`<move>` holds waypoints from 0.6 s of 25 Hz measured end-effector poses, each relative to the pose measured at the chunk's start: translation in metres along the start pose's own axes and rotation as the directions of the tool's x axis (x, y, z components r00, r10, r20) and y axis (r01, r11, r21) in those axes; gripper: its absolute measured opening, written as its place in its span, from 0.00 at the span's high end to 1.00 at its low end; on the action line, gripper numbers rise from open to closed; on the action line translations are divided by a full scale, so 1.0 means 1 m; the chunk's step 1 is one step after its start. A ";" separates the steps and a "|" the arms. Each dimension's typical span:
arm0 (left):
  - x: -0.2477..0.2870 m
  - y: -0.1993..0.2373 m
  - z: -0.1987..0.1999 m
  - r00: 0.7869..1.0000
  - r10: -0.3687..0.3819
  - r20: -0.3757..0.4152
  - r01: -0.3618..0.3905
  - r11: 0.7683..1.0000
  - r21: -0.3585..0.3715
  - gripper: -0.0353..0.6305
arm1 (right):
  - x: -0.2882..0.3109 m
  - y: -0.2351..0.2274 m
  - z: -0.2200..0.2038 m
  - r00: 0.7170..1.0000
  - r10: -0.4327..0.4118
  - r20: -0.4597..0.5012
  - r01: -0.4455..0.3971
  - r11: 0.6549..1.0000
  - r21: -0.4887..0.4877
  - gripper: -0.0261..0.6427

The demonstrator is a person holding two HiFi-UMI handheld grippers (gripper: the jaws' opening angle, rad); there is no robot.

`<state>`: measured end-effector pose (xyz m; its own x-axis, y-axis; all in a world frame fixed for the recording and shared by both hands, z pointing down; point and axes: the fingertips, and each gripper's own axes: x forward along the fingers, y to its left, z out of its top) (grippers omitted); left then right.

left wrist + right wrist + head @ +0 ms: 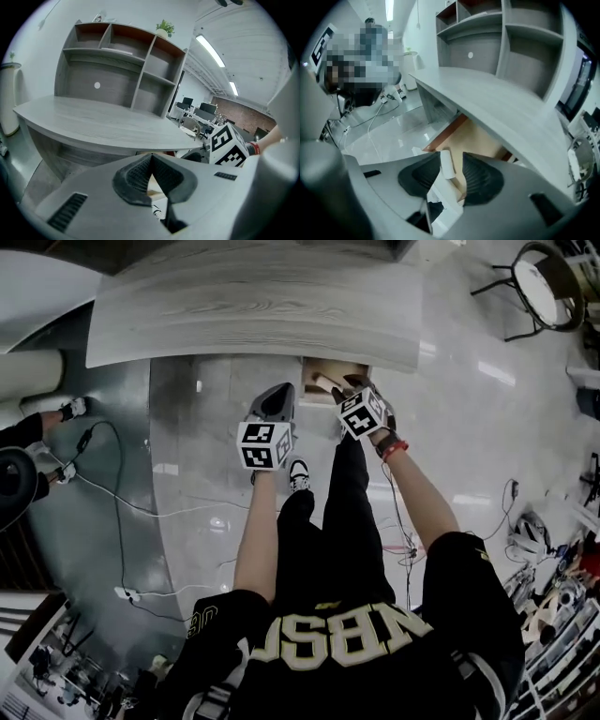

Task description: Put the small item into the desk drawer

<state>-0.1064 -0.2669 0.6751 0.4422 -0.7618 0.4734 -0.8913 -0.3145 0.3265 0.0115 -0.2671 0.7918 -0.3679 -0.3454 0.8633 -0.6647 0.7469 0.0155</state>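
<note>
Small item, white and stubby, showed between the fingers of the right gripper, which stood apart and did not clamp it. It seemed to lie in the open drawer under the worktop. On the left gripper the fingers were together and empty. Only shutting the drawer likely remained.

Small white item between parted jaws
</note>
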 end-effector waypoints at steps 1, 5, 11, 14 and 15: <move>-0.002 -0.001 0.004 1.000 0.002 0.003 -0.002 1.000 0.005 0.93 | -0.009 -0.001 0.004 1.000 -0.011 0.018 0.010 1.000 0.016 0.73; -0.011 -0.009 0.027 0.999 0.002 0.033 -0.003 1.000 0.030 0.93 | -0.048 -0.007 0.019 0.995 -0.057 0.084 0.049 0.994 0.093 0.73; -0.024 -0.027 0.068 0.995 -0.024 0.092 0.017 0.997 0.078 0.93 | -0.107 -0.019 0.046 0.971 -0.134 0.196 0.093 0.974 0.206 0.75; -0.037 -0.041 0.096 0.990 -0.045 0.136 0.033 0.995 0.092 0.93 | -0.140 -0.027 0.061 0.948 -0.188 0.255 0.121 0.959 0.257 0.76; -0.044 -0.047 0.105 0.987 -0.050 0.150 0.036 0.995 0.097 0.93 | -0.153 -0.027 0.065 0.940 -0.201 0.275 0.125 0.954 0.271 0.76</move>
<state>-0.0942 -0.2779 0.5533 0.4662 -0.8215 0.3283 -0.8805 -0.3950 0.2622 0.0434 -0.2717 0.6268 -0.3909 -0.6316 0.6695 -0.8567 0.5157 -0.0137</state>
